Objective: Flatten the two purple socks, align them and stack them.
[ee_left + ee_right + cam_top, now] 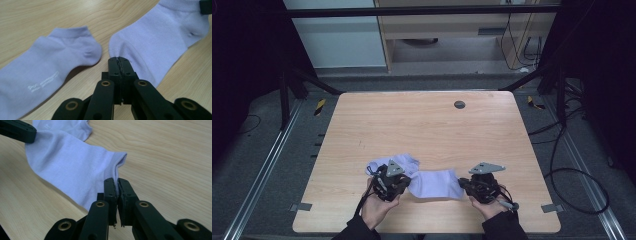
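Observation:
Two pale lilac ankle socks are on the wooden table [422,120]. One sock [434,183] is stretched between both grippers near the front edge. My left gripper [119,60] is shut on its toe end [117,50]. My right gripper [117,181] is shut on its cuff edge [117,167]. The second sock [50,65] lies flat beside the first, just behind my left gripper [408,183] in the high view. In the high view my right gripper [462,183] points left at the held sock. A hand holds each gripper from the bottom edge.
A small grey disc [459,104] is set in the table's far side. Grey tape tabs [301,206] mark the front corners. Metal rails and cables [572,175] run along the floor at both sides.

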Motion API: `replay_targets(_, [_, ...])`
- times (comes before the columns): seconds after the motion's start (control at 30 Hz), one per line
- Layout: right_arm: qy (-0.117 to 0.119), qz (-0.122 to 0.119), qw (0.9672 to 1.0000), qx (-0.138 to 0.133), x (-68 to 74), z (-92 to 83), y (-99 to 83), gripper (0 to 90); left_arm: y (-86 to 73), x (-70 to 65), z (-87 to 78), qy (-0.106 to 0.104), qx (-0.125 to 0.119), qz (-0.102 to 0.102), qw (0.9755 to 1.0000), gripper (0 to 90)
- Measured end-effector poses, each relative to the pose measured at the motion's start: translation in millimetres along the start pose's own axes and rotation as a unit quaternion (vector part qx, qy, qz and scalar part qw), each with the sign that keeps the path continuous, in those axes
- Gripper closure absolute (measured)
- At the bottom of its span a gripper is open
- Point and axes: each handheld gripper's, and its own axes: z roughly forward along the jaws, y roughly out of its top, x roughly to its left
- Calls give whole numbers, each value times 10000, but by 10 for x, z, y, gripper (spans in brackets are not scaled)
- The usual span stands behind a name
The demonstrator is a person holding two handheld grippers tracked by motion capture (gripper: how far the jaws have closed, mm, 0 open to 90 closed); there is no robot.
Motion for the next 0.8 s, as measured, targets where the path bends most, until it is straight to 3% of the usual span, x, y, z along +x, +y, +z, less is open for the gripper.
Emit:
replay_targets(0.3, [161,-78,9998,118,189,140,38,863,-196,138,-89,34,117,-132,9998,891])
replay_targets(0.8, [206,-106,9991,359,204,256,-68,861,-361,174,26,28,407,-102,9991,890])
